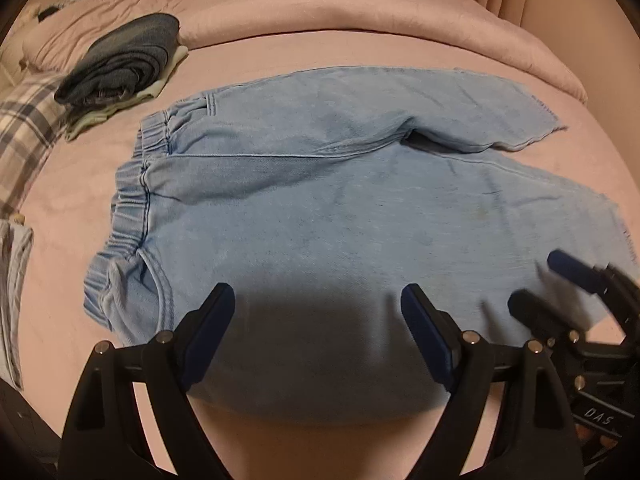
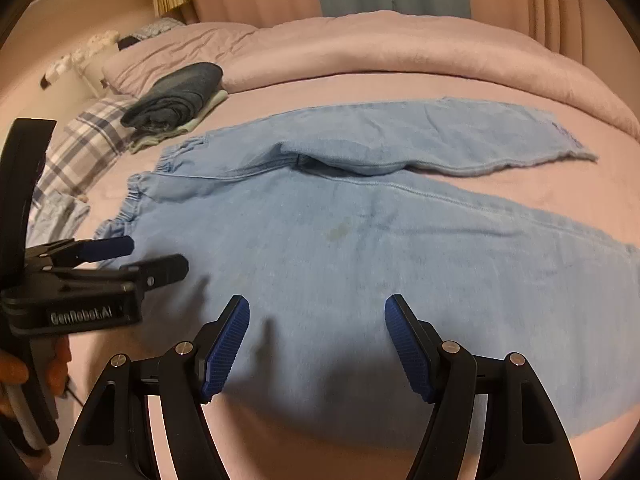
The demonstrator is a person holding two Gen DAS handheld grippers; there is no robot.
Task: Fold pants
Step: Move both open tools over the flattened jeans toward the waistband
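Light blue denim pants [image 1: 312, 200] [image 2: 360, 240] lie flat on the pink bed sheet [image 1: 72, 208] [image 2: 520, 184]. Their elastic waistband [image 1: 132, 188] is at the left and the two legs run to the right, the far leg [image 2: 440, 136] splayed slightly away. My left gripper [image 1: 318, 296] hovers open over the near edge of the pants by the hip, with nothing between its fingers. It shows in the right wrist view as the left gripper [image 2: 154, 256]. My right gripper [image 2: 317, 306] stands open over the near leg, empty. It shows at the right edge as the right gripper [image 1: 540, 280].
A stack of folded dark denim garments [image 1: 124, 60] [image 2: 176, 96] sits on the bed at the far left. A plaid pillow [image 1: 24, 132] [image 2: 80, 148] lies beside it. A rolled pink duvet [image 1: 360, 12] [image 2: 380, 52] runs along the back. A hand [image 2: 12, 372] grips the left handle.
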